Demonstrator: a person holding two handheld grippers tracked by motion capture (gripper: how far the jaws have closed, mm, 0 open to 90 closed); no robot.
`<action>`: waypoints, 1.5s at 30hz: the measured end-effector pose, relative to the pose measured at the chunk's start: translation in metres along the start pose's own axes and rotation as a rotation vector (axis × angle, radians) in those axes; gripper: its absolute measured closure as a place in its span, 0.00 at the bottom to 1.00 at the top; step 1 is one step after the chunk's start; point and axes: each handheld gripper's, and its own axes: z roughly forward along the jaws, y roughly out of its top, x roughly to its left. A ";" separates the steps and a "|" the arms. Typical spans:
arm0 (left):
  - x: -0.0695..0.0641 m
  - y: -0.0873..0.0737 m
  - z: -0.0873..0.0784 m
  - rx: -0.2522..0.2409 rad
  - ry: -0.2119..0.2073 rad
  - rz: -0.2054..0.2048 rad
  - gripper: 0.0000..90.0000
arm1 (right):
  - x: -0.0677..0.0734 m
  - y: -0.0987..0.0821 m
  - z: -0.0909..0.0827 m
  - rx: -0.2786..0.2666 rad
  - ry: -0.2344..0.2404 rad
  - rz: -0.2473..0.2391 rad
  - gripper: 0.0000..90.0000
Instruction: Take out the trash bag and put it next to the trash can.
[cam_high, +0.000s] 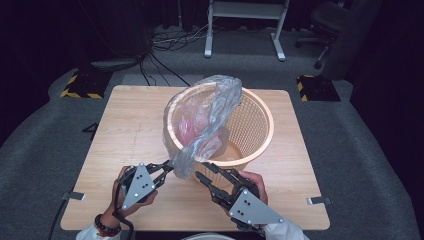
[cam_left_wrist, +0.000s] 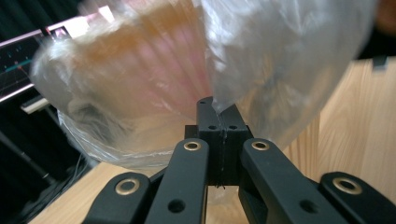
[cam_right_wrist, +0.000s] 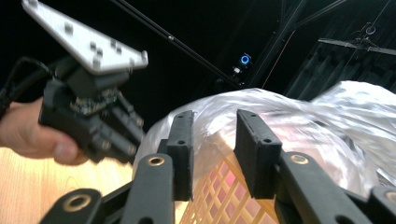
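Pinching the near edge of the clear plastic bag (cam_high: 207, 117), the left gripper (cam_high: 169, 167) is keeping its jaws pressed together on the film; the bag is draping over the woven basket (cam_high: 255, 122) just ahead of both grippers; the right gripper (cam_high: 205, 178) is standing with jaws apart, nothing clamped between them, close to the basket's near wall; both are working over a pale wooden table (cam_high: 125, 130); beyond the table, grey carpet (cam_high: 45, 145), loose cables (cam_high: 172, 40), a white frame (cam_high: 245, 25) and an office chair (cam_high: 327, 25) are sitting in a dark room.
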 end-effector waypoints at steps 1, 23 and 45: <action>-0.001 -0.002 0.002 0.006 -0.005 0.001 1.00 | 0.000 -0.001 0.000 -0.002 -0.002 0.003 0.75; -0.029 -0.005 0.002 -0.008 -0.136 0.032 1.00 | 0.012 -0.015 0.027 0.046 0.026 0.119 0.86; 0.017 0.098 -0.010 -0.190 0.019 -0.100 0.44 | 0.023 -0.048 0.053 0.229 0.206 0.054 1.00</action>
